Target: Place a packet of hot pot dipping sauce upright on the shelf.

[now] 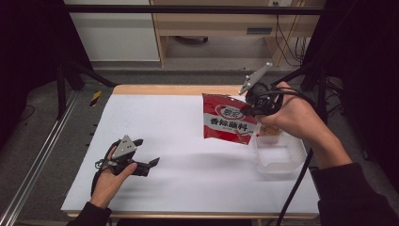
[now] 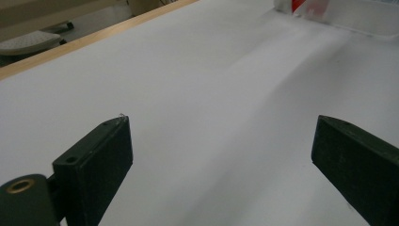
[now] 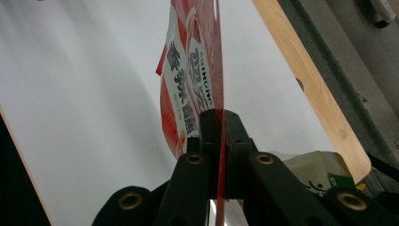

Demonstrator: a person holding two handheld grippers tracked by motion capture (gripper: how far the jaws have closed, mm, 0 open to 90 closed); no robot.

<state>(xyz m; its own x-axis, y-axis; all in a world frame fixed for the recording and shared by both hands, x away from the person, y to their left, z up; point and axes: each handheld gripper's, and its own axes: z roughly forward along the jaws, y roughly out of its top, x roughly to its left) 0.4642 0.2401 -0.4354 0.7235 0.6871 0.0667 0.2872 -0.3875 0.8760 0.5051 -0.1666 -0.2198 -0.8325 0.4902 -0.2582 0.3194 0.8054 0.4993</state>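
My right gripper [image 1: 248, 109] holds a red seasoning packet [image 1: 228, 124] by its right edge, above the bench [image 1: 188, 179] near its far right corner. The fingers [image 3: 208, 129] are pressed flat together on the packet's thin rim, and in the right gripper view the foil runs edge-on between them, its white and black Chinese lettering on the face to the left. The packet hangs upright and clear of the white surface, its lower right corner just above the near-left rim of a clear plastic container [image 1: 280, 157], which sits at the bench's right edge. Inside that container, at its far end, lies another packet [image 1: 269, 132] with pale and orange printing, partly hidden behind my right hand [image 1: 294, 117].

My left gripper [image 1: 147, 151] is low over the bench near the front left corner, resting in my left hand [image 1: 109, 181], with its grey three-cornered plate facing up. Its fingers [image 2: 101, 157] stand wide apart with nothing between them; the left gripper view looks across bare white surface towards the container in the top right corner of that view. The two grippers are well apart, one at each side of the bench. A wooden strip [image 1: 174, 89] runs along the far edge of the bench.
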